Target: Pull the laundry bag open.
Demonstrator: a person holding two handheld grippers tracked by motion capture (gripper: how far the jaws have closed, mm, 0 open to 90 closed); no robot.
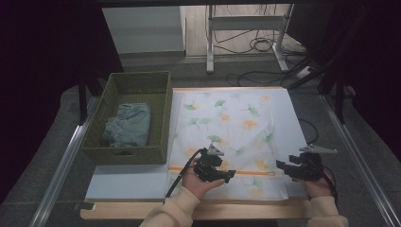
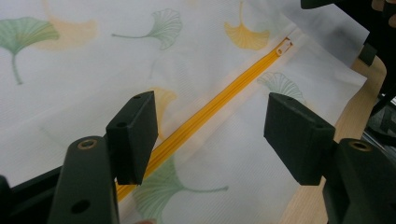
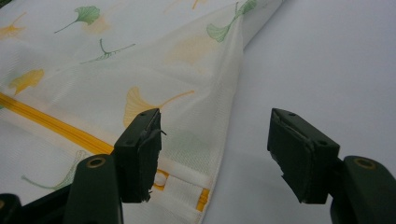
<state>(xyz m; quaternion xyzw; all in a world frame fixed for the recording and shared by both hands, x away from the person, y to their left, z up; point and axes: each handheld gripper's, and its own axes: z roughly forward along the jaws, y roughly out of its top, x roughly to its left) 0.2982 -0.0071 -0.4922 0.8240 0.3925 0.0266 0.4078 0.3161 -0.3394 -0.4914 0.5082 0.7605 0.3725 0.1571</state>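
A white mesh bag (image 1: 227, 127) printed with green and orange ginkgo leaves lies flat on the table, with an orange zipper (image 1: 246, 173) running along its near end. My left gripper (image 1: 229, 176) hovers over the zipper (image 2: 205, 112) with its jaws open and nothing between them. The zipper's far end (image 2: 284, 46) lies ahead of it. My right gripper (image 1: 282, 165) is at the bag's near right corner. It is open above the bag's right edge (image 3: 229, 93), beside the zipper's end (image 3: 161, 179).
A green woven basket (image 1: 163, 118) stands left of the bag with a folded pale denim garment (image 1: 128, 124) inside. A white mat (image 1: 127, 184) covers the tabletop, with a wooden edge (image 1: 236, 210) along the near side. Cables and a metal frame (image 1: 246, 23) lie on the floor beyond.
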